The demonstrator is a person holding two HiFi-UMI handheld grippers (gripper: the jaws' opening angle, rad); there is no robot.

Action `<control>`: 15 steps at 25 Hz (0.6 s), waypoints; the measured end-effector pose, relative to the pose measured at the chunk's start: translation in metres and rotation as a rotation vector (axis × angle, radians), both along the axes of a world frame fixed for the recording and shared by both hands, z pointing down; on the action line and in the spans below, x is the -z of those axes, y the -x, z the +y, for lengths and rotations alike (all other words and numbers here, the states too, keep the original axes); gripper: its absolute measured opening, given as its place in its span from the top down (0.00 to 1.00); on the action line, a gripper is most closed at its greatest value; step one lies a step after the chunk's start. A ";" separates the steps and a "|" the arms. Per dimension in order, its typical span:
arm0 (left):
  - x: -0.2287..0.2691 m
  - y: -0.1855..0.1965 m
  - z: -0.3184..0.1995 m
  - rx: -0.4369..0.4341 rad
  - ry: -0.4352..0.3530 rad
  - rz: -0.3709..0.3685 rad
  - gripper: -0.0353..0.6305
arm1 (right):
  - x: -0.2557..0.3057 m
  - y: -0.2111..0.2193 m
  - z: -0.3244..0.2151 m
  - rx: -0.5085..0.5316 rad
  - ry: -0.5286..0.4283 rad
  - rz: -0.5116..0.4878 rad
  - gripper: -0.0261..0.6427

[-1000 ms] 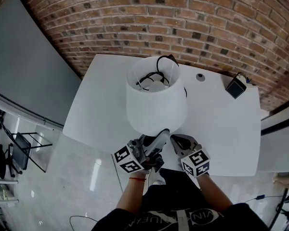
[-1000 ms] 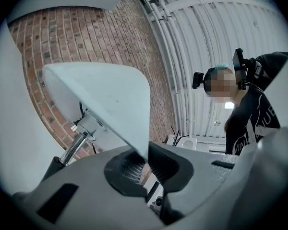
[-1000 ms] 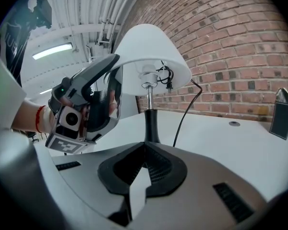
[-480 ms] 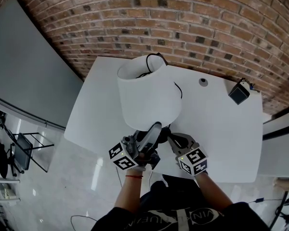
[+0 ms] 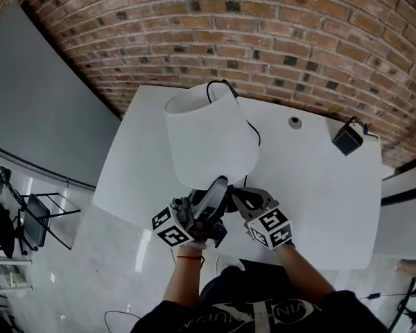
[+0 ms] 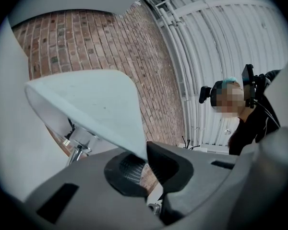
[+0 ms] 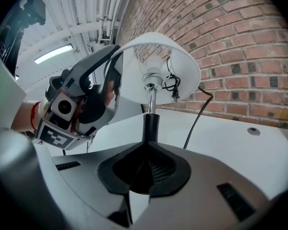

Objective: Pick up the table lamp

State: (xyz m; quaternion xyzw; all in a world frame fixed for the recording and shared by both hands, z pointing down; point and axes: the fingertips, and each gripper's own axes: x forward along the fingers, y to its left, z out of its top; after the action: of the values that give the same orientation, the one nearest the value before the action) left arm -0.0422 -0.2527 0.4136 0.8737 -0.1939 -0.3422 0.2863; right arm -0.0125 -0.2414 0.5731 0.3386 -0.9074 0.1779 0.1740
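White and tipped away from me, the table lamp leans over the near part of the tabletop, with its dark cord trailing behind toward the brick wall. My left tool is clenched on the lower rim of the shade. My right tool is clenched on the black stem below the shade. I cannot tell whether the base touches the tabletop.
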 end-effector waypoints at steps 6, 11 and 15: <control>-0.002 0.001 -0.009 -0.009 0.018 -0.008 0.93 | -0.005 0.007 -0.014 -0.013 0.029 -0.002 0.85; -0.001 -0.001 -0.010 -0.007 0.016 -0.039 0.93 | -0.011 0.016 -0.022 -0.041 0.064 0.020 0.76; 0.000 -0.004 -0.008 -0.014 0.007 -0.071 0.93 | -0.014 0.022 -0.026 -0.067 0.093 0.048 0.74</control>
State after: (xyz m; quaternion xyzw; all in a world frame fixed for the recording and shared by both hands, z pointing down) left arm -0.0379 -0.2611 0.4134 0.8855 -0.1988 -0.3084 0.2849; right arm -0.0347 -0.2678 0.5876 0.3645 -0.8819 0.2172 0.2053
